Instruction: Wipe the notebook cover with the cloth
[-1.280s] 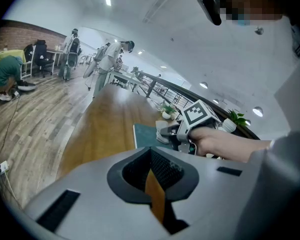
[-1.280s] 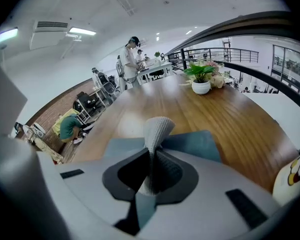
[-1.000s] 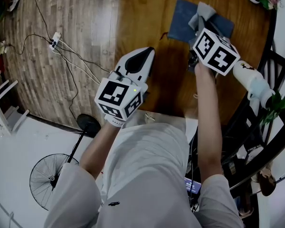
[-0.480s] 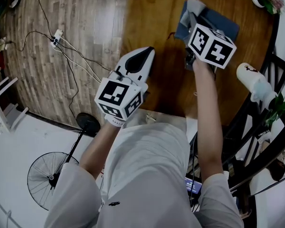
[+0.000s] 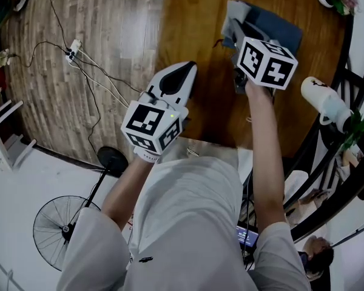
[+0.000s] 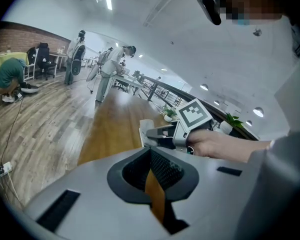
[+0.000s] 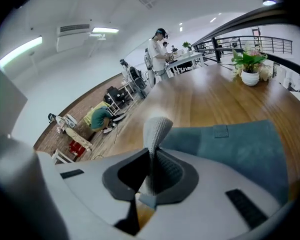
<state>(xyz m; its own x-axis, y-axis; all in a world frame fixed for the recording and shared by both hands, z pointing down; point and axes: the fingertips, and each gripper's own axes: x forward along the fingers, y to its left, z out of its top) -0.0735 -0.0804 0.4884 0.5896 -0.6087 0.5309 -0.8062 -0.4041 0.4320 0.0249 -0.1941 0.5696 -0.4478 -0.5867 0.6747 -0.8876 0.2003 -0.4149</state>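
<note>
— What's on the left?
— The left gripper (image 5: pixel 179 73) is closed and empty by the table (image 5: pixel 194 23) edge, with bare wood ahead.
— And right?
— The right gripper (image 7: pixel 152 156) pinches the cloth (image 7: pixel 156 129) at the left edge of the notebook (image 5: pixel 280 28).

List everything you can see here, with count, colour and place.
notebook: one, blue, on the table
cloth: one, grey, held at the notebook
table: one, brown wood
bottle: one, white, by the table's right edge
flower pot: one, white, far end of the table
fan: one, black, on the floor
power strip: one, white, on the floor
left gripper: one, white, shut, empty
right gripper: one, white, shut on the cloth
</note>
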